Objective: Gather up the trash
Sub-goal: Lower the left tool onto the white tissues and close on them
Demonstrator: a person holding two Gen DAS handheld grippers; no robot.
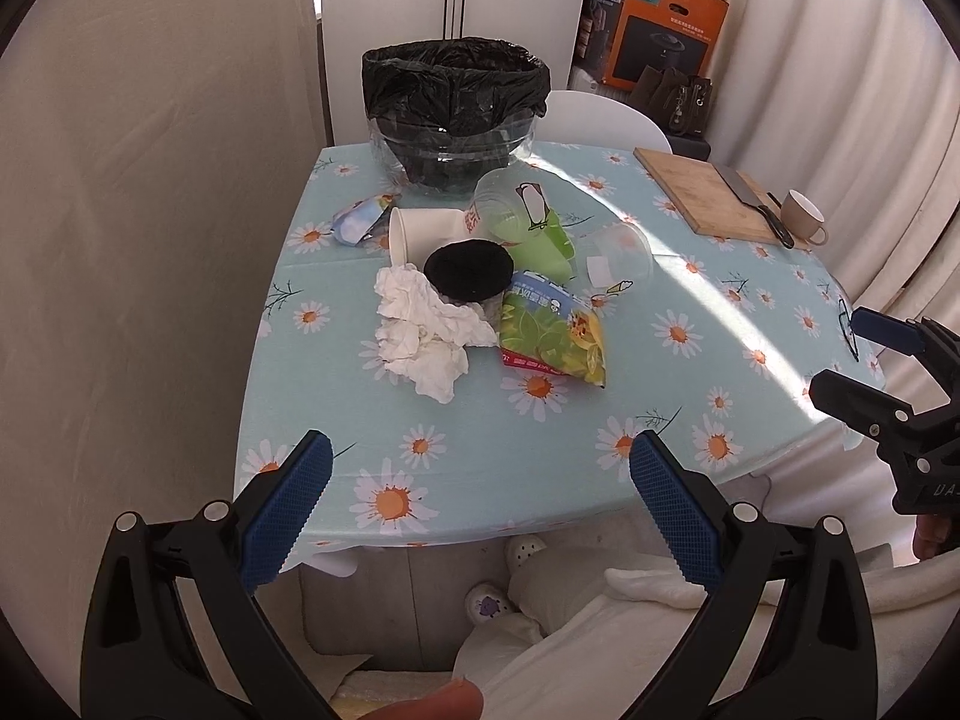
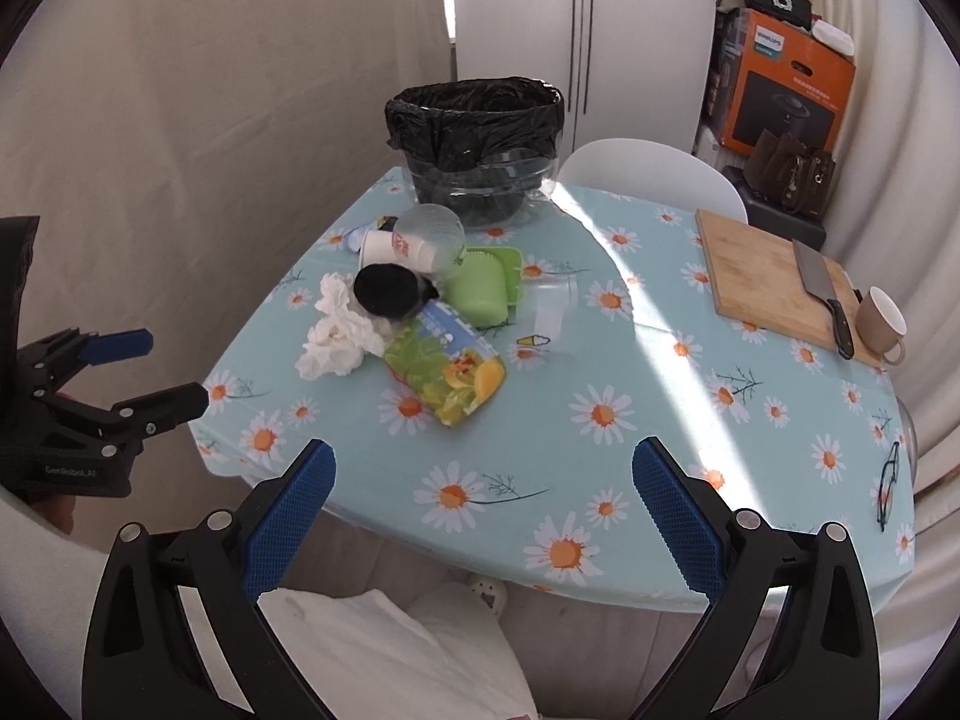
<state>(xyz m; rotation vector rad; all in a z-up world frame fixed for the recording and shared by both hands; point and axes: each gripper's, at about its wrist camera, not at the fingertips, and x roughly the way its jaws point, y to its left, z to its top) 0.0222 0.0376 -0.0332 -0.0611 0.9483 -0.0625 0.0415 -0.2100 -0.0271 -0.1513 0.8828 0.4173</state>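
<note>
Room: pale curtains hang around you, with a white chair [image 2: 654, 171] and an orange Philips box [image 1: 666, 30] beyond the far edge.
Table: your daisy-print tablecloth [image 1: 480, 438] is crossed by a band of sunlight.
Bin: the clear bin with a black liner [image 1: 456, 102] stands at 12 o'clock on the table's far edge.
Cutting board: it lies at 2 o'clock [image 2: 774, 282], a cleaver [image 2: 819, 294] on it and a beige mug [image 2: 882, 315] touching its right end.
Trash pile: mid-table at 11 o'clock, just before the bin.
Pile contents: green snack bag [image 1: 555, 333], crumpled tissue [image 1: 420, 330], a black round piece [image 1: 468, 270] (maybe a lid), paper cup [image 1: 420, 231], green cup [image 2: 480, 291], clear cups.
Left gripper [image 1: 480, 510]: your tongs are spread wide, holding nothing.
Right gripper [image 2: 483, 510]: likewise released, at the near edge.
</note>
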